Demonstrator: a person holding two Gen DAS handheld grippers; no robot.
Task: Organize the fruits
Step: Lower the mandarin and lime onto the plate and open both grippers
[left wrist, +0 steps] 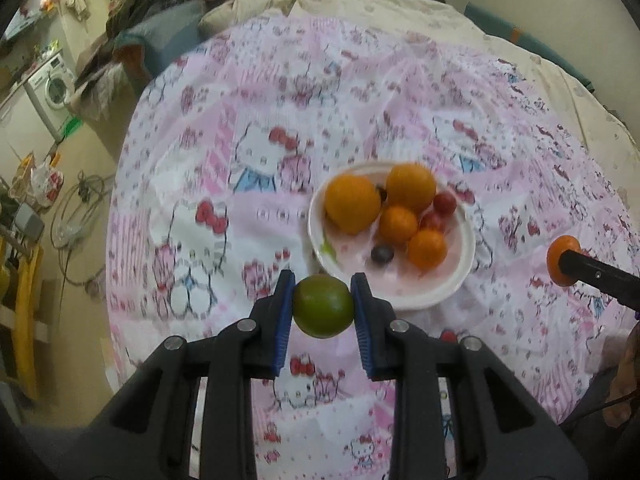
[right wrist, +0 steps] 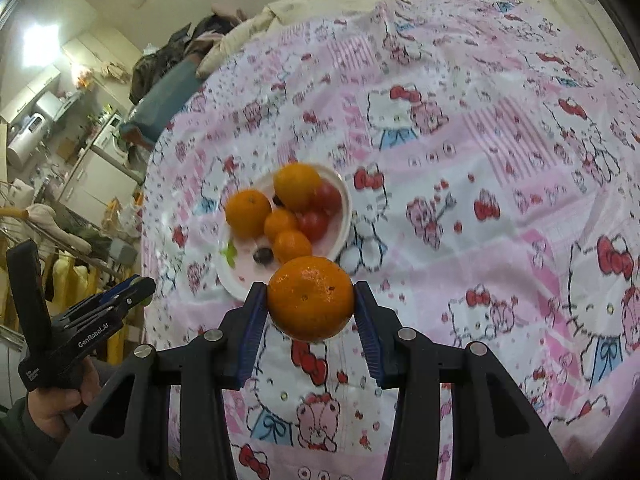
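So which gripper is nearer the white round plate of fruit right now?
Left, narrowly, as far as the wrist views show. The left gripper, clamping a green lime, hangs at the white plate's near rim. The right gripper, clamping an orange mandarin, sits off to its side.

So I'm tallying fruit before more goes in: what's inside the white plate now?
The white plate holds four oranges, at least two red cherry tomatoes and a dark grape. Something dark shows between the big oranges; anything beneath the pile is covered.
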